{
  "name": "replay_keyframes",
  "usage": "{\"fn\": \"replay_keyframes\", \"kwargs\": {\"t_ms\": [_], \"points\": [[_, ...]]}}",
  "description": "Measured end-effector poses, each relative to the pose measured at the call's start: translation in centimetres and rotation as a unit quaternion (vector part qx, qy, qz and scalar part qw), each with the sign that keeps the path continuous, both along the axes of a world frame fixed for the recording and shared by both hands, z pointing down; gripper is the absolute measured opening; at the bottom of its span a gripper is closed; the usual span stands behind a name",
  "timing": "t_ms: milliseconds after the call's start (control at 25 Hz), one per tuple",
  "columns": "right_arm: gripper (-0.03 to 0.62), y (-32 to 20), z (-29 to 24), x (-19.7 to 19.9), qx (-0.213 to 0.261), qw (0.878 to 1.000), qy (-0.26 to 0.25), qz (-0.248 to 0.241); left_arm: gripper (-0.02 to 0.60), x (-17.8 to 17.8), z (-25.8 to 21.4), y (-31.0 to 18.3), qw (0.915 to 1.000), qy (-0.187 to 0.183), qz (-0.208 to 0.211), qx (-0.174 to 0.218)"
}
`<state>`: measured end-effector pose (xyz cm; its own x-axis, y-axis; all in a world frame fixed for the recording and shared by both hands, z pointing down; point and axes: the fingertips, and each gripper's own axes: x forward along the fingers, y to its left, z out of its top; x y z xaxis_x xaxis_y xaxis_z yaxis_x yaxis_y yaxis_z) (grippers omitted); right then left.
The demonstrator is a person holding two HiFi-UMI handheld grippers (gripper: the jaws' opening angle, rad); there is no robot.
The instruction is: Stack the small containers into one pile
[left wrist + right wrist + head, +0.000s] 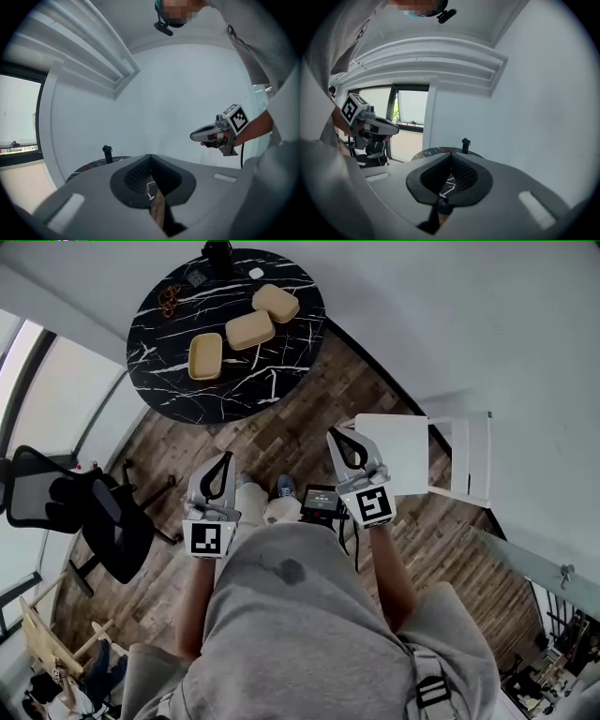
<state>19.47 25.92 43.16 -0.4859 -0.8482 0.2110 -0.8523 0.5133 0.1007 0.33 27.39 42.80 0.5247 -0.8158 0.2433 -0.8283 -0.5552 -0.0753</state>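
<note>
I have both grippers out in front of me, over the wooden floor (281,432) in the middle of the head view. Both bare forearms reach forward from the grey shirt (309,634). The left gripper (223,461) sits left of centre and the right gripper (339,439) right of centre. They are side by side, apart from each other, and both point toward the top of the frame at the counter.

In its own view the left gripper's jaws are pressed together at the tips with nothing between them. The right gripper's jaws are also tip to tip and empty.

Each gripper carries a marker cube near the wrist, the left one (210,538) and the right one (373,505). Each cube face shows a black-and-white square pattern, which is the only marking I can read.

The round black marbled counter (169,381) is in the upper left of the frame, well apart from both grippers. Three tan containers lie on it in a rough diagonal row. The open container (205,355) is hollow side up at the lower left. The middle container (249,330) is just beside the far container (276,303) at the upper right. Those two show flat tops, and I cannot tell whether they are lidded or turned over.

A white chair (412,456) stands at the right and a black office chair (84,512) at the left.
</note>
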Motion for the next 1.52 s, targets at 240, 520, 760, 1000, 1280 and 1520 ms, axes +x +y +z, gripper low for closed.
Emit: {"fn": "replay_keyframes", "kwargs": {"t_ms": [240, 520, 760, 1000, 1280, 1520], "points": [[0.011, -4.1, 1.9, 1.0, -0.018, 0.999, 0.041, -0.017, 0.002, 0.0, 1.8, -3.9, 0.9999, -0.01, 0.002, -0.012], [0.011, -13.1, 3.3, 1.2, -0.034, 0.99, 0.136, -0.012, 0.002, -1.0, 1.2, -12.9, 0.9998, 0.01, -0.004, 0.018], [0.011, -20.9, 2.9, 0.7, -0.052, 0.984, 0.164, -0.04, 0.002, -2.4, 1.0, -21.3, 0.9986, 0.029, -0.009, 0.043], [0.011, -26.9, 4.2, -0.7, -0.058, 0.97, 0.216, -0.093, 0.002, -3.6, 1.1, -26.2, 0.9976, 0.05, -0.014, 0.047], [0.011, -31.6, 10.3, -6.7, -0.073, 0.927, 0.297, -0.218, 0.002, -5.5, 2.0, -28.0, 0.996, 0.069, -0.037, 0.044], [0.014, -33.3, 16.6, -10.4, -0.085, 0.877, 0.357, -0.311, 0.002, -9.1, 3.0, -28.4, 0.9937, 0.063, -0.091, 0.018]]}}
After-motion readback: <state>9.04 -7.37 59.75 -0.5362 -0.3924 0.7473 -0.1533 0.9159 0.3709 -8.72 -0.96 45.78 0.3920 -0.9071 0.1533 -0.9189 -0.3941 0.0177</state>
